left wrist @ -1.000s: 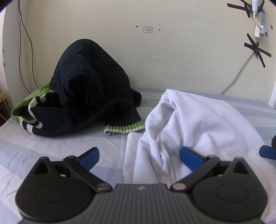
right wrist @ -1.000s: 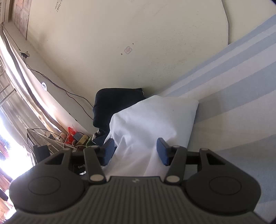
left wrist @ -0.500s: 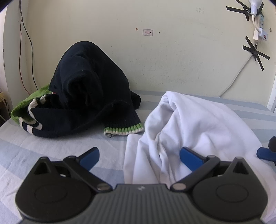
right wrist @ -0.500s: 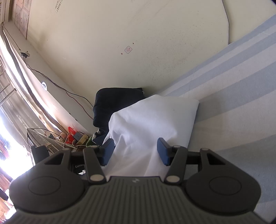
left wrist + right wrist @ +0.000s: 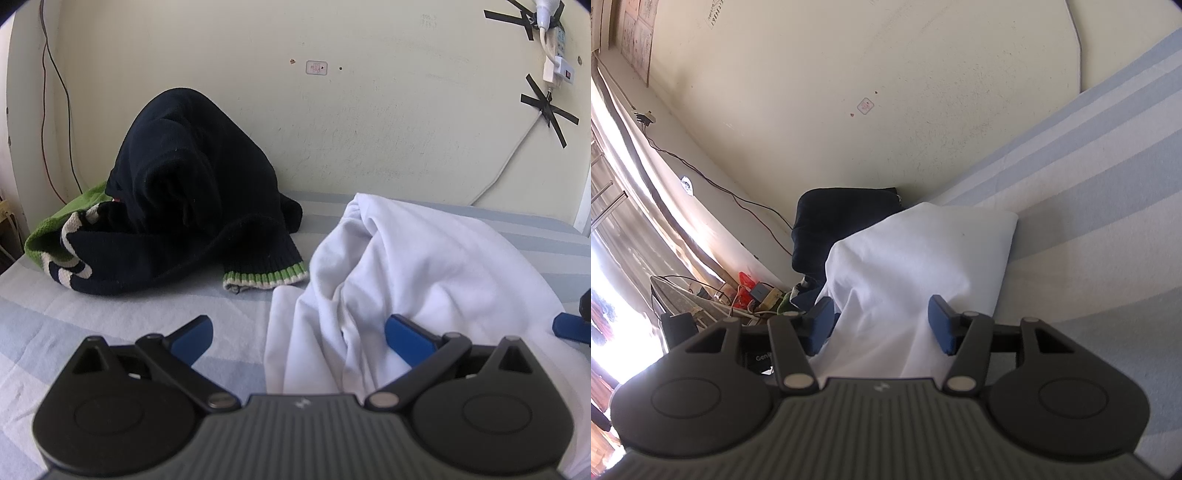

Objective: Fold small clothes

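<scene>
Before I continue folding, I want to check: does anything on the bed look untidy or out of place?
Yes. The dark sweater is heaped against the wall, one sleeve trailing out. The white garment lies bunched and creased, not flat. Nothing looks torn or spilled.

A: What does the white garment (image 5: 424,266) look like?
B: Plain white, soft cloth, rumpled into long folds, bunched rather than flat. It lies on the striped blue bed (image 5: 110,314), its near edge draped toward the viewer. In the right wrist view the white garment (image 5: 916,258) rises as a smooth hump.

A: And the dark one?
B: The navy sweater (image 5: 192,206) is heaped against the wall (image 5: 369,110), one sleeve stretched out, its green-and-cream cuff (image 5: 266,278) just beside the white cloth.
</scene>
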`<act>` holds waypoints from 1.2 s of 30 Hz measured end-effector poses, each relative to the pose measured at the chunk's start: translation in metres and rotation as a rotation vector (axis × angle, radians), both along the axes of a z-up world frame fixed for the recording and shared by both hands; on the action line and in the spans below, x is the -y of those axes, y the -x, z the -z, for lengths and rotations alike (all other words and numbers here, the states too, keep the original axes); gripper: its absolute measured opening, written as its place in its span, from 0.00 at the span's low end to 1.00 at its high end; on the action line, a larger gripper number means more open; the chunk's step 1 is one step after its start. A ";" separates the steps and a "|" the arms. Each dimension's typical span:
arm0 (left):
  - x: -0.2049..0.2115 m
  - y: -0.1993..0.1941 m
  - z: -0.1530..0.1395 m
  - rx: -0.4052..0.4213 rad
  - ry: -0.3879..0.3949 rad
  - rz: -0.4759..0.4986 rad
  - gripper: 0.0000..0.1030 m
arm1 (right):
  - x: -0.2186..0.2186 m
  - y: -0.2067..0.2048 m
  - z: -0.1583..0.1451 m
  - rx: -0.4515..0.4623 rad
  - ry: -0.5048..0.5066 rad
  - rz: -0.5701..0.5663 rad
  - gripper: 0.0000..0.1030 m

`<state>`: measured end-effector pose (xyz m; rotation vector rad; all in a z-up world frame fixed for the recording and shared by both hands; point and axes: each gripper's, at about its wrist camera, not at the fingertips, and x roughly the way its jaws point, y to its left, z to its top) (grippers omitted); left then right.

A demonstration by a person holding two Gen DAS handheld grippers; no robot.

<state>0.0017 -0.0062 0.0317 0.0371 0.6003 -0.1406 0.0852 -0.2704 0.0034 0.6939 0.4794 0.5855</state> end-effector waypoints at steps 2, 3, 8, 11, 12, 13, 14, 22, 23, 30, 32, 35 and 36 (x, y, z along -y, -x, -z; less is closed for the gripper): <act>0.000 0.000 0.000 0.000 0.000 0.001 1.00 | 0.000 0.000 0.000 0.002 0.002 0.000 0.58; 0.000 0.000 0.000 0.000 0.000 0.001 1.00 | -0.001 0.001 0.000 0.003 0.004 0.000 0.58; 0.000 0.000 0.000 0.000 0.000 0.001 1.00 | -0.003 0.002 -0.002 0.013 0.026 0.004 0.58; -0.001 0.000 0.000 -0.002 0.003 0.003 1.00 | -0.006 0.003 -0.003 0.021 0.043 0.006 0.59; -0.001 0.000 0.000 -0.002 0.004 0.003 1.00 | -0.007 0.004 -0.003 0.024 0.049 0.006 0.59; -0.001 0.000 0.000 -0.003 0.005 0.003 1.00 | -0.008 0.004 -0.004 0.027 0.054 0.007 0.60; -0.001 0.000 0.000 -0.003 0.006 0.004 1.00 | -0.009 0.004 -0.004 0.029 0.059 0.008 0.60; 0.000 0.000 0.000 -0.004 0.006 0.004 1.00 | -0.012 0.006 -0.005 0.048 0.087 0.015 0.64; -0.001 0.000 0.000 -0.003 0.006 0.004 1.00 | -0.012 0.006 -0.005 0.049 0.088 0.017 0.64; -0.001 0.000 0.000 -0.004 0.007 0.004 1.00 | -0.016 0.010 -0.006 0.057 0.115 0.024 0.65; -0.001 0.000 0.000 -0.004 0.007 0.004 1.00 | -0.018 0.014 -0.007 0.067 0.138 0.029 0.65; -0.001 0.000 0.000 -0.004 0.007 0.004 1.00 | -0.024 0.019 -0.009 0.088 0.181 0.032 0.66; -0.001 0.000 0.000 -0.004 0.007 0.004 1.00 | -0.025 0.020 -0.009 0.093 0.193 0.034 0.66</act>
